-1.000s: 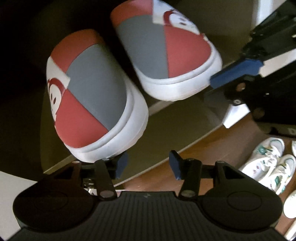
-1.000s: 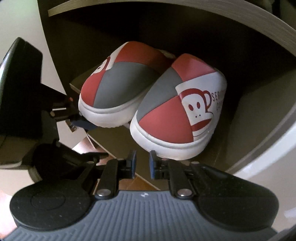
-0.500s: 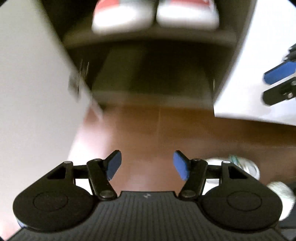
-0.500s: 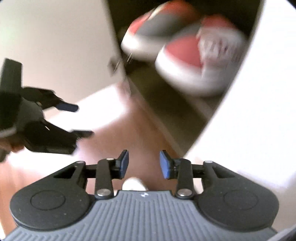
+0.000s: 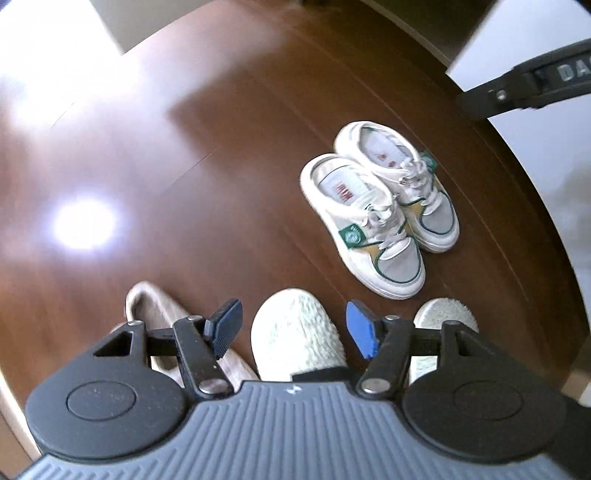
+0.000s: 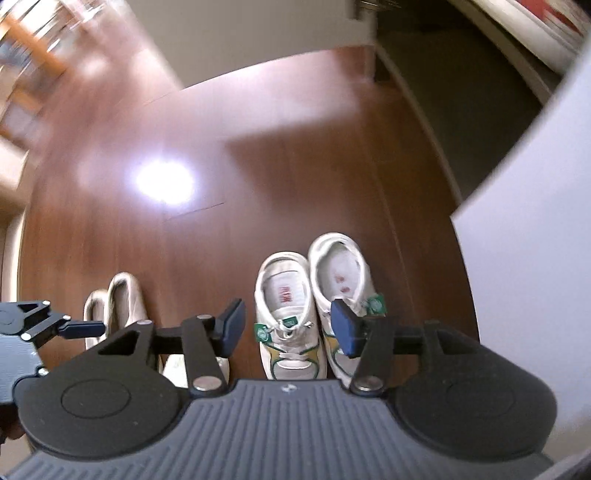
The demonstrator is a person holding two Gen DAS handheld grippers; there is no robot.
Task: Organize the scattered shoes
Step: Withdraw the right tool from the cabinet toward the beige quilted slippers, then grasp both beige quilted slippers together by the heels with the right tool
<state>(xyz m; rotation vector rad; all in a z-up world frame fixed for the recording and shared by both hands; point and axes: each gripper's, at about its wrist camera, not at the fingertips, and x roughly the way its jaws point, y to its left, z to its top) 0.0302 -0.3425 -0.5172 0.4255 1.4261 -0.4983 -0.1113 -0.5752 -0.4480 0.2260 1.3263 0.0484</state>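
Observation:
A pair of white sneakers with green trim [image 5: 384, 210] stands side by side on the wood floor; it also shows in the right wrist view [image 6: 314, 306]. My left gripper [image 5: 291, 328] is open and empty above a fluffy white slipper [image 5: 295, 332]; a second fluffy slipper [image 5: 443, 317] lies to its right, a beige shoe [image 5: 155, 306] to its left. My right gripper [image 6: 286, 325] is open and empty just above the sneakers. A beige pair [image 6: 114, 299] lies left of them. The red and grey slippers [image 6: 546, 18] sit on the cabinet shelf at top right.
The white cabinet side [image 6: 535, 221] rises at the right, with its dark lower shelf opening [image 6: 443, 74] behind. The left gripper [image 6: 79, 326] shows at the left edge of the right wrist view. Glossy wood floor [image 5: 184, 147] stretches ahead.
Both grippers have pulled back from the shelf with the red and grey slippers and swung down toward the floor. Both jaws have opened wider. The floor shoes are now in view.

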